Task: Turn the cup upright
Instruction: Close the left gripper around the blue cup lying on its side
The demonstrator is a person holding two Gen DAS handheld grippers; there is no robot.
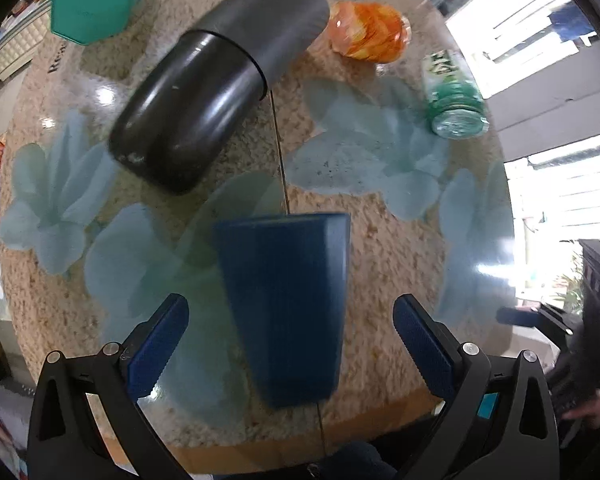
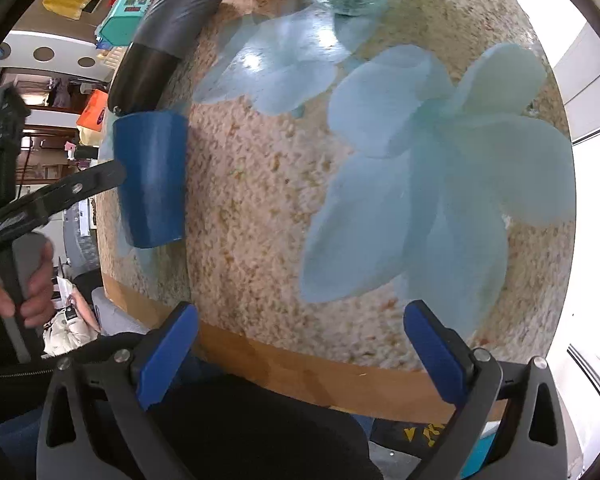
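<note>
while the left wrist view looks straight down on the blue cup (image 1: 288,304), the right wrist view catches the same cup from the side, near the table's left edge, with the left gripper (image 2: 116,172) reaching in beside it and a hand (image 2: 24,280) on its handle. the cup sits on the table (image 1: 388,248) between the fingers of the left gripper (image 1: 290,344), which stand wide apart and do not touch it. which end of the cup is the mouth is hard to tell through the blur. the right gripper (image 2: 300,352) hangs over the near table edge, fingers also spread, holding nothing. counted: one cup, one dark flask (image 1: 204,92) lying on its side, one green bottle (image 1: 454,96), one orange packet (image 1: 368,32), one teal box (image 1: 92,4). in the right wrist view the bottle and packet are cut off at the top edge.
</note>
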